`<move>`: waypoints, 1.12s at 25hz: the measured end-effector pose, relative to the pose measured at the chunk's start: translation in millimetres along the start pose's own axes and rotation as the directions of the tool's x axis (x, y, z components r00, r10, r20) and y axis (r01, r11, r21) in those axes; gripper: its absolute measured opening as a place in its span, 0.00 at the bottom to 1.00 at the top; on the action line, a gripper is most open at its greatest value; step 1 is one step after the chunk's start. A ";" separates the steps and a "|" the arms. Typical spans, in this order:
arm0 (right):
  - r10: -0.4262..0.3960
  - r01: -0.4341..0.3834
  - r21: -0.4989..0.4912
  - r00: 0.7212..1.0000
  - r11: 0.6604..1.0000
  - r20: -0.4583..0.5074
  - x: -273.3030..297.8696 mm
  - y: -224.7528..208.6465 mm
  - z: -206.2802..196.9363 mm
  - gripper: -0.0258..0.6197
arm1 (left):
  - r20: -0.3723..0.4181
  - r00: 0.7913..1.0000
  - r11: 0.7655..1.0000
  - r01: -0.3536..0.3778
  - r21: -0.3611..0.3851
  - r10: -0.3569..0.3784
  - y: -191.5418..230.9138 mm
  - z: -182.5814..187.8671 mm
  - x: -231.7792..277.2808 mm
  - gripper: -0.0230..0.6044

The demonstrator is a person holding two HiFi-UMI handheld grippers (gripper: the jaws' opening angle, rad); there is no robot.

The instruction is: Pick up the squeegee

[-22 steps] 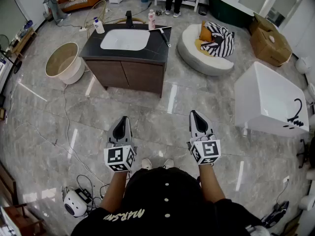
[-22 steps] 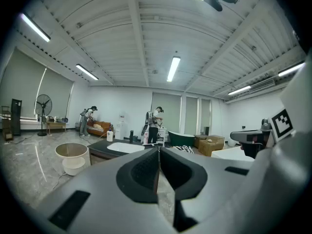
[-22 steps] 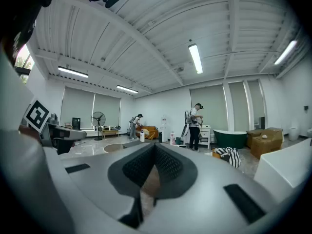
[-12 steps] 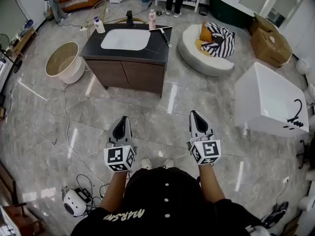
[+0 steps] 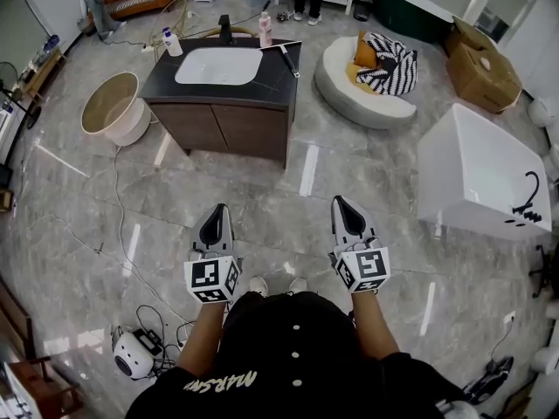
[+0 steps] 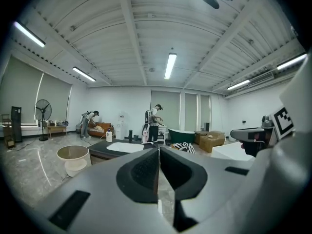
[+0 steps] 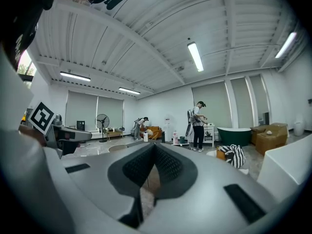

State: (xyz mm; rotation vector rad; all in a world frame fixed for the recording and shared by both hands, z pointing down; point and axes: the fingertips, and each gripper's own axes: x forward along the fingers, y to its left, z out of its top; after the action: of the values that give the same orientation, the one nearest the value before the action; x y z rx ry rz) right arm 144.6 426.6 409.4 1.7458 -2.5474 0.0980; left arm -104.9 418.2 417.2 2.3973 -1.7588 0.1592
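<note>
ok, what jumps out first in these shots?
The two grippers held side by side low in the head view, left gripper and right gripper, both with tongs shut and empty. Beyond them stands the dark vanity with its white basin, the squeegee lying at its right end. A white bathtub sits at right.

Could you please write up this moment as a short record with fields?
squeegee: on the right end of the dark vanity top, beside the white sink, untouched
left tool: shut, empty, over the floor, well short of the vanity
right tool: shut, empty, alongside the left one
also on top: white bottle, pink bottle, black faucet
nearby: white bathtub at right, round beige tub at left
stage: squeegee not yet reached
</note>
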 end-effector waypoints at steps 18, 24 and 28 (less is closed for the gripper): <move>0.040 -0.040 0.015 0.999 0.999 0.019 29.9 -52.5 5.8 0.04 | 0.050 0.998 0.999 -0.044 -0.026 0.045 -35.9 4.6 34.3 0.07; 0.044 -0.044 0.005 0.999 0.999 -0.002 72.0 -57.1 2.9 0.04 | 0.047 0.998 0.999 -0.033 -0.028 0.034 -16.4 11.1 70.8 0.07; 0.026 -0.026 -0.005 1.000 1.000 -0.002 116.9 -59.7 -2.1 0.04 | 0.047 0.999 0.999 -0.019 -0.029 0.021 13.3 9.6 110.1 0.07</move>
State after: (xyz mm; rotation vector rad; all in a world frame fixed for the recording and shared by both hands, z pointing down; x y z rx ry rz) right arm 158.1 296.6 422.0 1.7103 -2.5669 0.0937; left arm -84.5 309.4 428.7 2.3830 -1.7931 0.0803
